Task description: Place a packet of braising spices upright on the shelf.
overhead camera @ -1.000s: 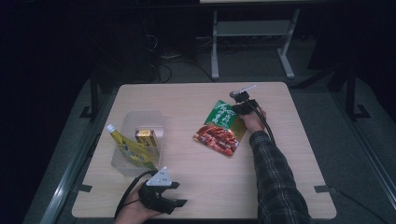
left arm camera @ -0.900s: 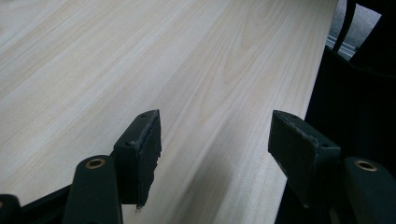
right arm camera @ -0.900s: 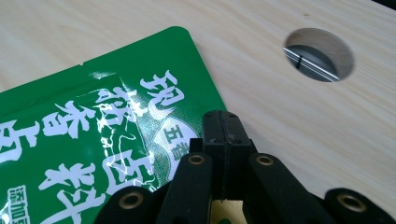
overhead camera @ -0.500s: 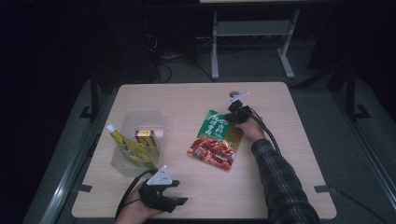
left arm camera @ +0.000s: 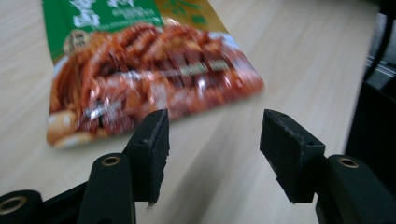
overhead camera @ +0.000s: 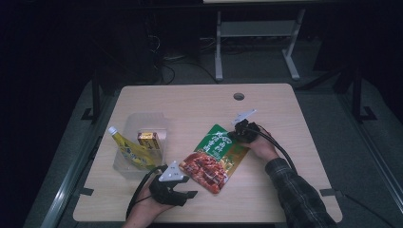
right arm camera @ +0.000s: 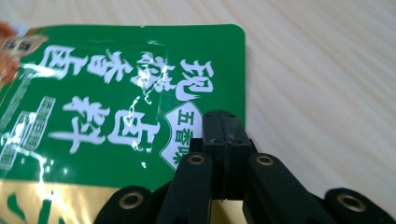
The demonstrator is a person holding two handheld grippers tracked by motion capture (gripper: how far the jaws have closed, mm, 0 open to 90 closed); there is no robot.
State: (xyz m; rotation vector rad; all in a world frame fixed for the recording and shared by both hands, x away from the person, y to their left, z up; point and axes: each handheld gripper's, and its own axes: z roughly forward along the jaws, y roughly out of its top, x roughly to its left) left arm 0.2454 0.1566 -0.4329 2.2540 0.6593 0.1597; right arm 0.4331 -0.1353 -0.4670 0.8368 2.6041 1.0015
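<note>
Right claw (overhead camera: 237, 131): my jaws are pressed together on the green top edge of the food pouch (overhead camera: 214, 157); in the right gripper view they meet low in the middle of the frame, pinching the foil beside the white lettering.
Right hand (overhead camera: 259, 146): just right of centre in the high view, a plaid sleeve running down to the lower right and a black cable looping off the claw.
Left claw (overhead camera: 183, 194): my jaws are spread and have just been closing a little; nothing sits between them, only bare wood shows in the gap in the left gripper view.
Left hand (overhead camera: 152, 202): at the bottom edge of the high view, left of centre, the grey three-cornered plate on top.
Food pouch: lies flat and slanted on the bench (overhead camera: 199, 102), middle of the high view; its green end points to the upper right at my right claw, its red end to the lower left, near my left claw but not touching it. In the left gripper view the red end fills the upper left, blurred.
Clear tub (overhead camera: 140, 121): left part of the bench, well apart from the pouch.
Yellow squeeze bottle (overhead camera: 129, 150): leaning in the tub, white cap to the upper left.
Small yellow box (overhead camera: 149, 141): in the tub, just right of the bottle.
</note>
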